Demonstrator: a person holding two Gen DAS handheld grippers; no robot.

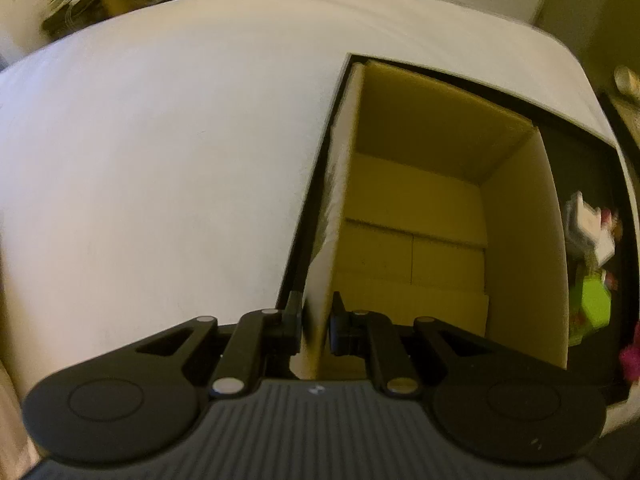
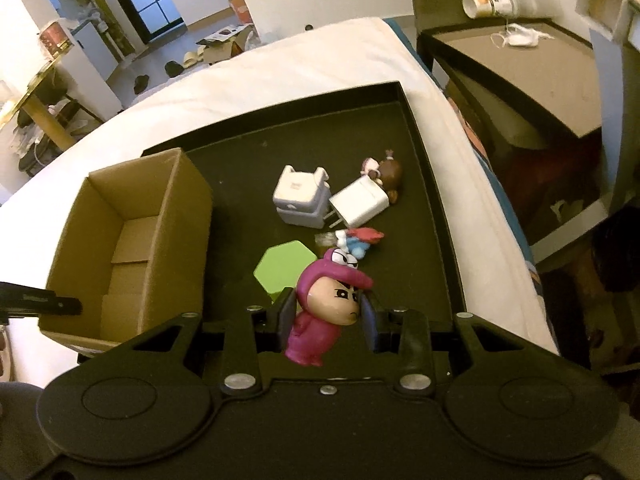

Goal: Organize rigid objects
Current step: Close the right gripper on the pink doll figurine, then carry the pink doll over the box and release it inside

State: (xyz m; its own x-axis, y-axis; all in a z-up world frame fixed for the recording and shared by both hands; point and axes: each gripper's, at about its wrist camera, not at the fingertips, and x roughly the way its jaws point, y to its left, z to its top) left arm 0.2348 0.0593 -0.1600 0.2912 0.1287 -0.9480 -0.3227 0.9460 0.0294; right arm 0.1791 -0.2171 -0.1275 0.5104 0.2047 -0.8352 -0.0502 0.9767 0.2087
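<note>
Two wrist views at the carry stage of sorting. My right gripper is clamped on the pink figurine, one pad on each side of its head and shoulders; the toy stands roughly upright between the fingers, its long axis running from the pink feet nearest the camera to the hooded head farther away, face turned to the right of the view. It hangs clear of the black tray, above the green hexagonal block. The cardboard box sits open-topped on the tray to the left of the figurine, its long axis running away from me, and it appears empty. I judge the coming move to be a sideways carry to the left, over the box's near right wall, then a release. My left gripper is closed on the box's left wall, one finger outside and one inside, so it steadies the box and is the nearer hand to it; its black fingertip shows at the box's left edge in the right view. The remaining toys, a white charger among them, lie farther back on the tray.
</note>
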